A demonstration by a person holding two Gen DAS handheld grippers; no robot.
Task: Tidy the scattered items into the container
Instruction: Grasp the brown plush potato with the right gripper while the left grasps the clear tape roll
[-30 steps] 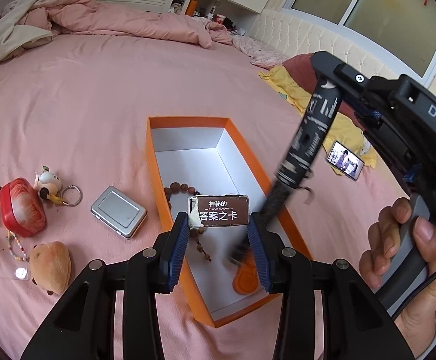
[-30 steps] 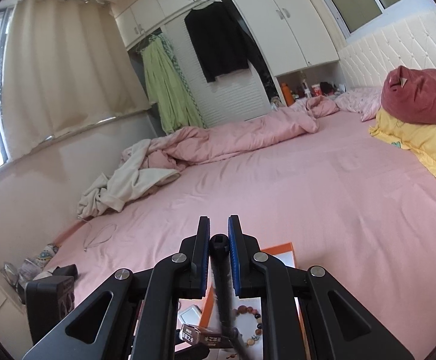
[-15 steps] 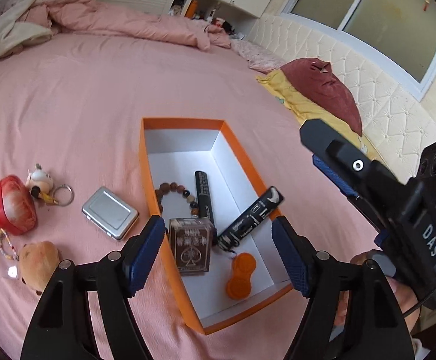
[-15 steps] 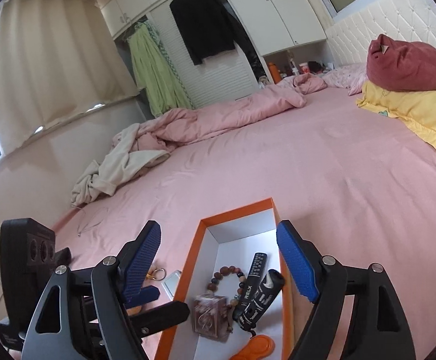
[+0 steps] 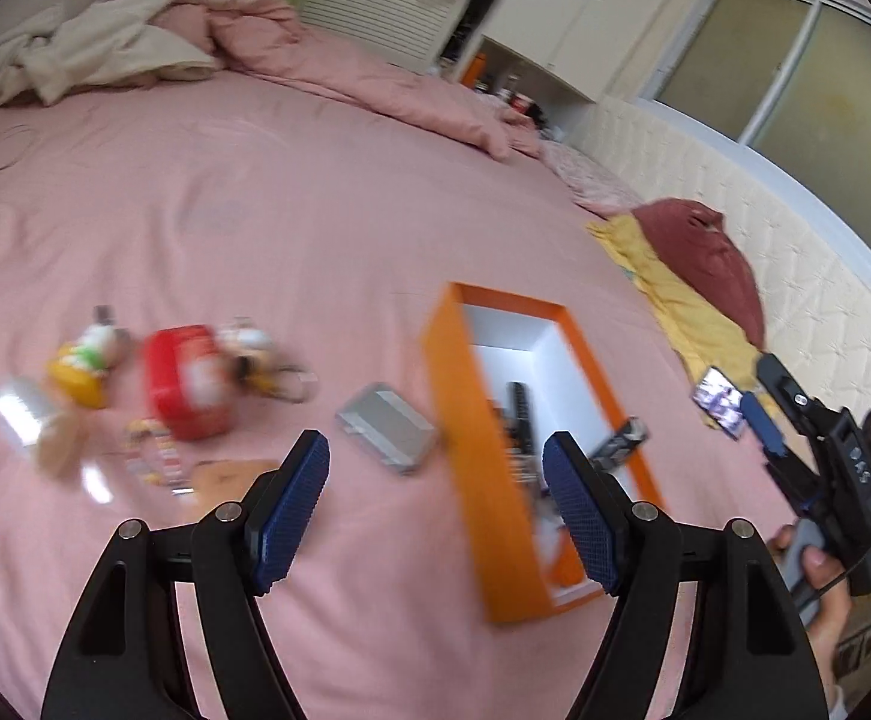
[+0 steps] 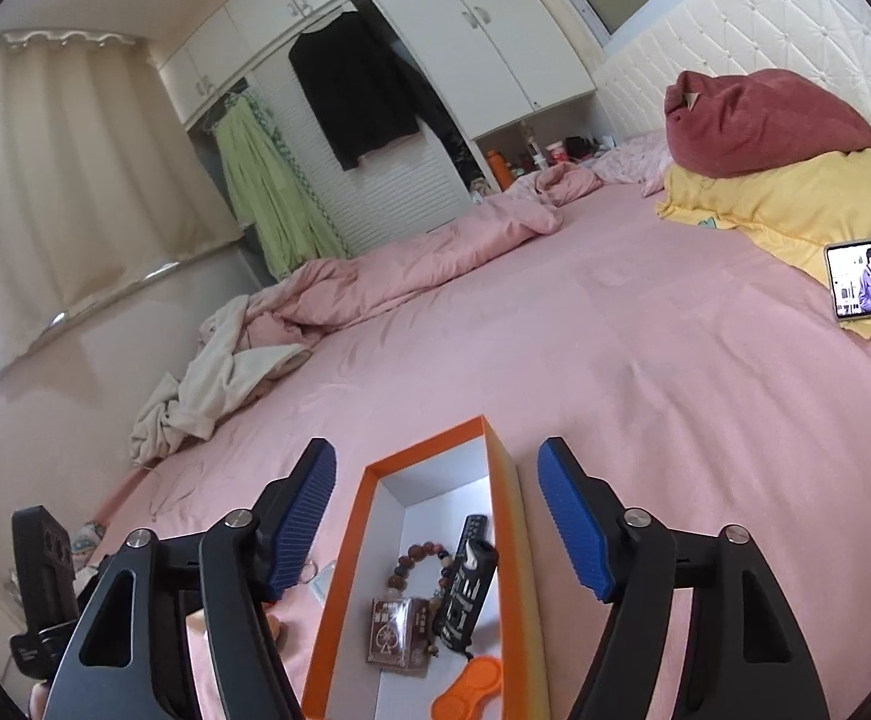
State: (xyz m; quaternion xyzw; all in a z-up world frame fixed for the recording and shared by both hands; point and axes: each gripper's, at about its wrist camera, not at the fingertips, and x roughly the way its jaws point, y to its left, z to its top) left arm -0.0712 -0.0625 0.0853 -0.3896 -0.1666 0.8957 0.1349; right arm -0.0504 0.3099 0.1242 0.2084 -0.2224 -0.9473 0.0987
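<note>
An orange box (image 5: 459,420) with a white inside lies on the pink bed; it also shows in the right wrist view (image 6: 345,576). Inside lie a bead bracelet (image 6: 414,558), a brown card box (image 6: 396,630), a black tube (image 6: 465,594) and an orange case (image 6: 465,696). My left gripper (image 5: 435,510) is open and empty, just left of the box. A silver tin (image 5: 384,435), a red tin (image 5: 186,381), toy keychains (image 5: 90,351) and a plush (image 5: 228,477) lie on the bed left of the box. My right gripper (image 6: 435,522) is open and empty above the box.
A phone (image 6: 870,276) leans on a yellow pillow (image 6: 795,204) at the right, with a dark red pillow (image 6: 759,120) behind. A crumpled pink duvet (image 6: 423,258) and cream blanket (image 6: 225,372) lie at the far side. The left wrist view is blurred.
Both grippers let go of their items into the box and opened. My left gripper has since swung left toward the scattered items. The right gripper stays above the box.
</note>
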